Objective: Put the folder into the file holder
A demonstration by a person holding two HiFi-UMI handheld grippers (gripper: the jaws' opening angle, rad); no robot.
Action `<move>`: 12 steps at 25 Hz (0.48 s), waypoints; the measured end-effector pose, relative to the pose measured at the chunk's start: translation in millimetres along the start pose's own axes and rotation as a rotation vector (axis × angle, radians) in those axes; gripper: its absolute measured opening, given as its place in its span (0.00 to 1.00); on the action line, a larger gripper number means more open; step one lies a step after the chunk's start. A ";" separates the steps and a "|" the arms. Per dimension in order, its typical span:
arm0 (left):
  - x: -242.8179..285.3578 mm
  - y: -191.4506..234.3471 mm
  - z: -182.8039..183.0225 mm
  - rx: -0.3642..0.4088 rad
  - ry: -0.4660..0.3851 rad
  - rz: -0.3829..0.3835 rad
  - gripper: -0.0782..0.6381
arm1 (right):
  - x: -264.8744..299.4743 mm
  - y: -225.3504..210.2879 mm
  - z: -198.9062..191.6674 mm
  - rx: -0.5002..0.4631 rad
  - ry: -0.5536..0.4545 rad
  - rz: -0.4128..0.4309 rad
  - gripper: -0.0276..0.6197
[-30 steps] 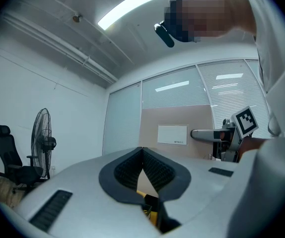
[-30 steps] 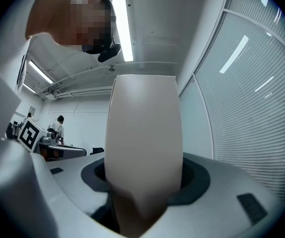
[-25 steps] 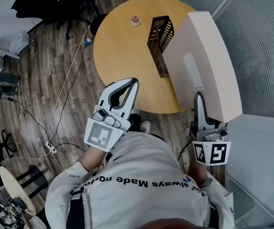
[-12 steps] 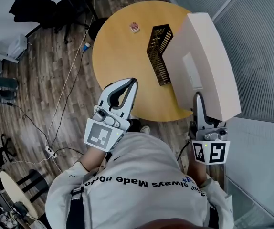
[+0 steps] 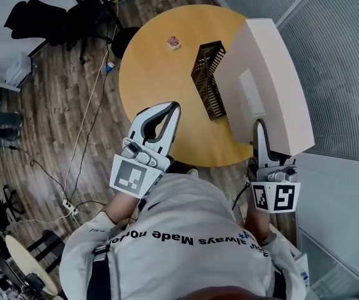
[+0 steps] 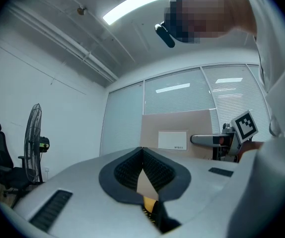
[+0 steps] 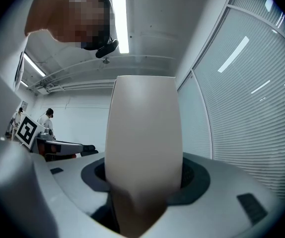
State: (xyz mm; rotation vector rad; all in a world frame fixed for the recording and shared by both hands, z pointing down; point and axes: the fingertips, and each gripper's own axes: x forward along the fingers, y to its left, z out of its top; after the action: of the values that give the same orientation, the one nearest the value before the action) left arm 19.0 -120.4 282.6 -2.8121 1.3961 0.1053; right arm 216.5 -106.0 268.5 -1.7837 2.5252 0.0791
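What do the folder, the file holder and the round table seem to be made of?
The folder: probably matte beige card or plastic, smooth without shine. The file holder: likely black metal mesh, walls perforated. The round table: wood or laminate, smooth yellow-brown top.

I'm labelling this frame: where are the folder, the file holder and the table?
folder (image 5: 278,86), head view, its upward-facing side.
file holder (image 5: 207,74), head view, its mesh wall.
table (image 5: 154,74), head view, bare top.
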 end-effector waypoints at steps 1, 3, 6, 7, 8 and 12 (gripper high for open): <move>1.6 4.1 -0.3 -0.003 -0.001 -0.002 0.14 | 4.1 0.5 -1.1 -0.001 0.001 -0.003 0.48; 4.2 12.2 0.2 -0.011 -0.004 -0.007 0.14 | 12.5 1.7 -3.9 -0.003 0.007 -0.010 0.48; 7.7 24.7 -1.4 -0.017 -0.006 -0.013 0.14 | 25.2 3.3 -9.7 -0.009 0.019 -0.020 0.48; 8.8 28.4 -1.0 -0.023 -0.008 -0.016 0.14 | 28.8 4.1 -10.2 -0.012 0.021 -0.024 0.48; 9.4 31.7 -0.6 -0.025 -0.007 -0.021 0.14 | 32.0 5.1 -10.0 -0.015 0.022 -0.029 0.48; 11.6 45.7 1.9 -0.024 -0.011 -0.038 0.14 | 45.6 11.5 -10.7 -0.027 0.027 -0.036 0.48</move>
State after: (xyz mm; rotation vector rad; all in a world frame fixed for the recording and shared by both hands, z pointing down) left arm -10.5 -157.2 281.4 -2.8509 1.3477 0.1386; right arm 190.3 -145.7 276.2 -1.8523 2.5210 0.0878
